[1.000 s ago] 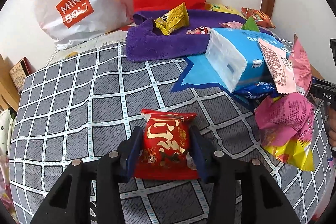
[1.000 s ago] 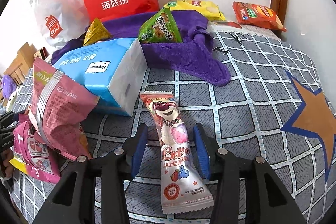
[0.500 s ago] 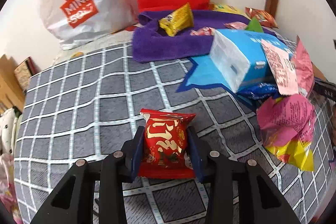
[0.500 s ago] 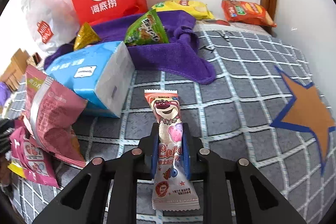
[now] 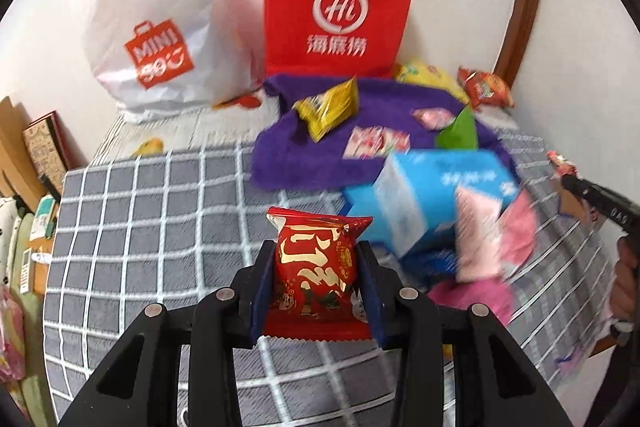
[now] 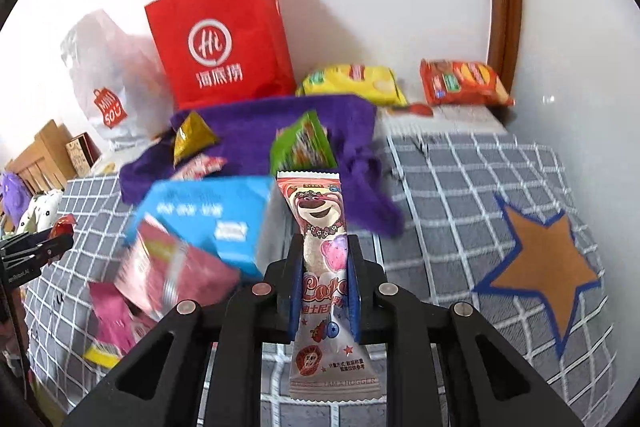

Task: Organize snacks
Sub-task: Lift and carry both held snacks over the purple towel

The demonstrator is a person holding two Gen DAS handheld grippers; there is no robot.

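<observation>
My left gripper (image 5: 314,259) is shut on a red snack packet with gold lettering (image 5: 314,267), held off the checked bedspread (image 5: 140,227). My right gripper (image 6: 322,267) is shut on a long bear-print snack stick (image 6: 320,251), also lifted above the bedspread (image 6: 460,195). A purple towel (image 5: 288,147) at the back carries a yellow packet (image 5: 328,107), a green packet (image 6: 302,143) and small pink wrappers. The right gripper (image 5: 580,187) shows at the right edge of the left wrist view, and the left gripper (image 6: 48,247) at the left edge of the right wrist view.
A red paper bag (image 5: 340,7) and a white plastic bag (image 5: 152,27) stand against the wall. A blue tissue pack (image 5: 432,195) and pink snack bags (image 6: 168,275) lie between the grippers. Yellow (image 6: 352,83) and orange (image 6: 460,83) packets lie at the far edge.
Both grippers closed on their packets, the right one from open jaws around the stick, then rose with them off the bedspread; the scene below looks farther away.
</observation>
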